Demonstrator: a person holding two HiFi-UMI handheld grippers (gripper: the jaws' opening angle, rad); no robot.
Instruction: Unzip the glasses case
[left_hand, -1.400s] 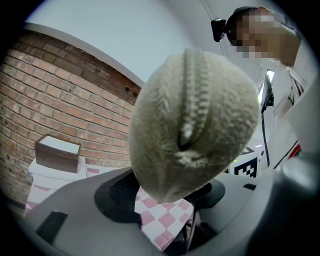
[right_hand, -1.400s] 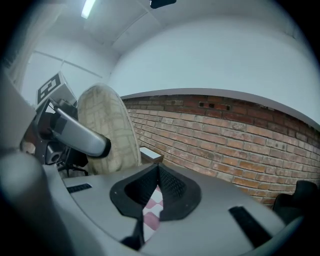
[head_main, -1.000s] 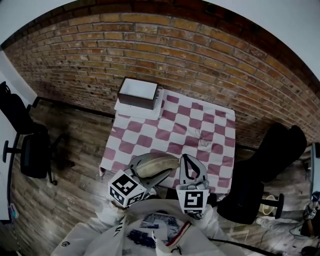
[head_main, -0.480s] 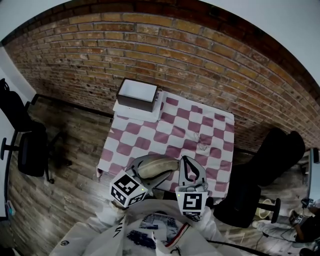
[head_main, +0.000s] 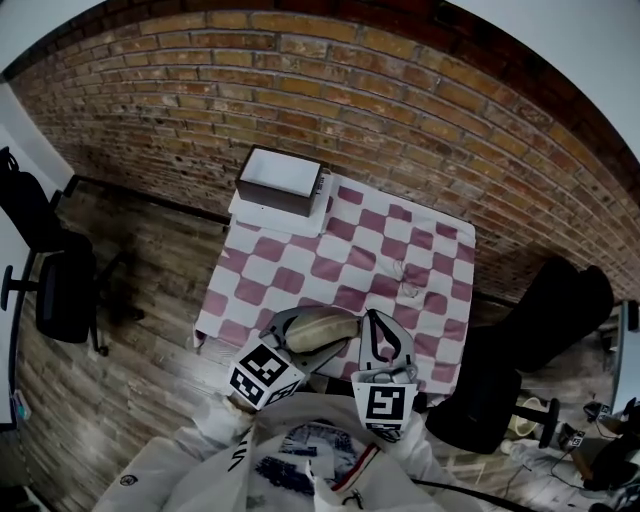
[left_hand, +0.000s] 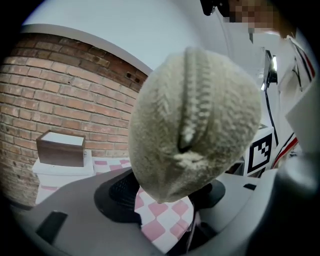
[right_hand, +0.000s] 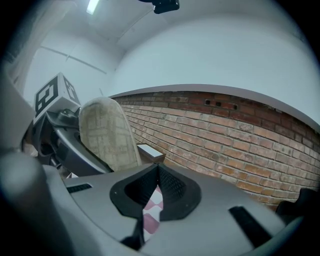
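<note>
Glasses case (left_hand: 195, 120) hangs clamped in the left gripper (left_hand: 167, 197), held in the air over the counter's (head_main: 330, 260) near edge. The fingers (left_hand: 117, 192) press its fuzzy beige shell from both sides. Just beside it, the right gripper (right_hand: 156, 172) has its fingers closed together on nothing.

The case is presented, but I judge the unzipping itself not yet begun: the zip (left_hand: 192, 95) looks closed along nearly its whole length. Next, the right gripper must part its fingers a little, find the pull, pinch it and draw it round the seam while the left holds firm (a soft shell may twist under the tug).

Only the left gripper view shows the zip face on, with a small dark gap at its lower end; I cannot pick out the pull there. The right gripper view gives just the case's plain flank. The head view alone sets both grippers side by side.

Farther off, a brown box (head_main: 278, 182) sits at the counter's far corner, before the brick wall (head_main: 400, 110).
</note>
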